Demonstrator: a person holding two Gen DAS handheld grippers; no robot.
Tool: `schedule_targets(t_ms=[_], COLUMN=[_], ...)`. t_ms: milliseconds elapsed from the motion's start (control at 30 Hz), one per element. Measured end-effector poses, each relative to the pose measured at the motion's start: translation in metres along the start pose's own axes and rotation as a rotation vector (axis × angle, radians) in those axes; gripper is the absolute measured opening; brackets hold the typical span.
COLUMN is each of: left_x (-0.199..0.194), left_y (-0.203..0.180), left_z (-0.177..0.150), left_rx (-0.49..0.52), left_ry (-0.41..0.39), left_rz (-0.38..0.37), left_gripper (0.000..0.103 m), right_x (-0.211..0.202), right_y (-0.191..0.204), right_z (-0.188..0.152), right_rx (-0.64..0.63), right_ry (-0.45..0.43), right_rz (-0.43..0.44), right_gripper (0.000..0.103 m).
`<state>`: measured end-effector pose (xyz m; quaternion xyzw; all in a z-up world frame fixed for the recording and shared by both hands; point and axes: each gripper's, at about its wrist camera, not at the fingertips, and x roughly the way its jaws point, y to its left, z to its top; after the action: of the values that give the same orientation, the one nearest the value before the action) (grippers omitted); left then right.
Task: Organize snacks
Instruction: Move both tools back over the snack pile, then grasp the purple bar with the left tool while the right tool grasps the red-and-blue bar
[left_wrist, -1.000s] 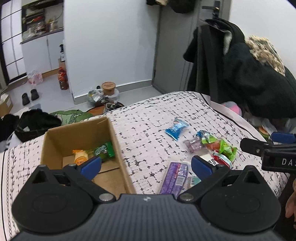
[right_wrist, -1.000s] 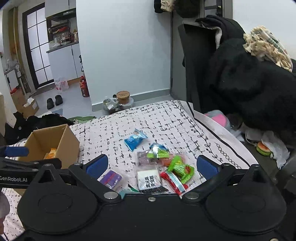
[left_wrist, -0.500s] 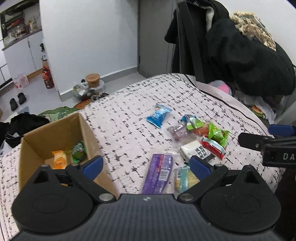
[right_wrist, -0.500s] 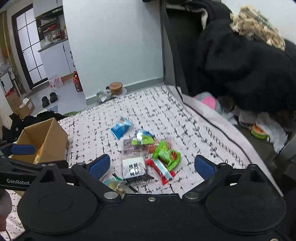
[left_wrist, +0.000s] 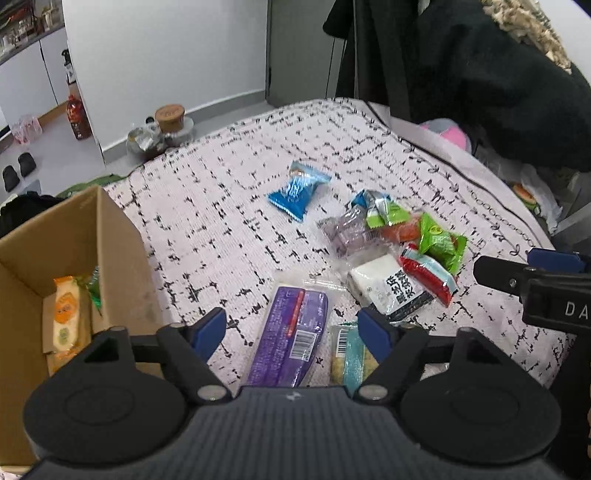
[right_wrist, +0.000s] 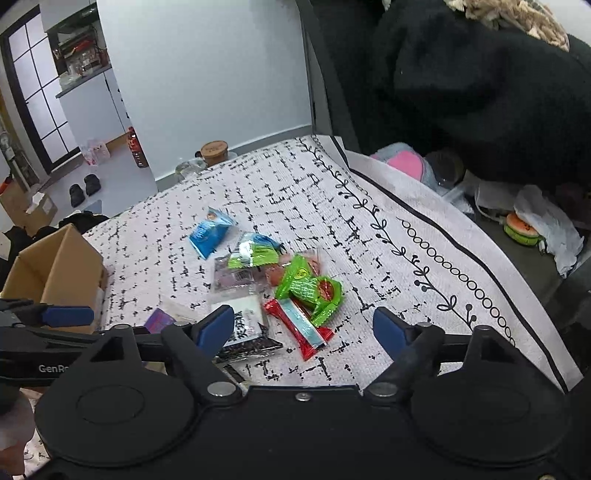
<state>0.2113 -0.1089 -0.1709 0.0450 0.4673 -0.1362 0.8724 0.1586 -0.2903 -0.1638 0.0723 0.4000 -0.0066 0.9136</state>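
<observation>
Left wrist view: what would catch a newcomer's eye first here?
Most striking is the bright heap of snack packets on the black-and-white patterned bedspread, with a blue packet lying apart behind it. Nearest the left gripper, whose jaws have just been closing with nothing pressed between them, lies a long purple packet. At the left stands an open cardboard box with an orange packet already inside.

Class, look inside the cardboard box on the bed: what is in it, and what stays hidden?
Inside the cardboard box lies an orange-and-yellow snack packet, with a green wrapper behind it. The left gripper covers the box's near part, so anything there stays hidden.
</observation>
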Motion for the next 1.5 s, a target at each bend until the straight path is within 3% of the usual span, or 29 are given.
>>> schedule_targets(t_ms=[233,733,867,900,967,1133,1500], left_x=[0.024,0.057,0.058,0.057,0.056,0.049,0.018], left_y=[0.001,0.004,0.003,0.002,0.003,0.007,0.011], left_z=[0.001,-0.008,-0.009,-0.009,-0.008,-0.009,-0.006], left_rx=[-0.038,-0.096,-0.097,-0.099,-0.105,-0.134,-0.152], left_ry=[0.054,0.148,0.137,0.135,0.131,0.114,0.017], left_rz=[0.026,0.067,0.068,0.071,0.074,0.081,0.070], left_gripper=[0.067,0.056,0.051,0.043,0.037,0.032,0.031], right_x=[0.022,0.066,0.071,0.072,0.075,0.076,0.050], right_y=[-0.008,-0.019,-0.012,-0.011,-0.009,-0.002,0.002], right_z=[-0.003,-0.013,-0.014,-0.014,-0.015,-0.017,-0.015], right_rx=[0.004,0.023,-0.007,-0.014,-0.027,-0.075,-0.080], right_ry=[0.004,0.052,0.058,0.061,0.068,0.108,0.088], right_rz=[0.018,0.051,0.063,0.062,0.057,0.073,0.102], right_gripper=[0.077,0.055,0.054,0.054,0.052,0.022,0.019])
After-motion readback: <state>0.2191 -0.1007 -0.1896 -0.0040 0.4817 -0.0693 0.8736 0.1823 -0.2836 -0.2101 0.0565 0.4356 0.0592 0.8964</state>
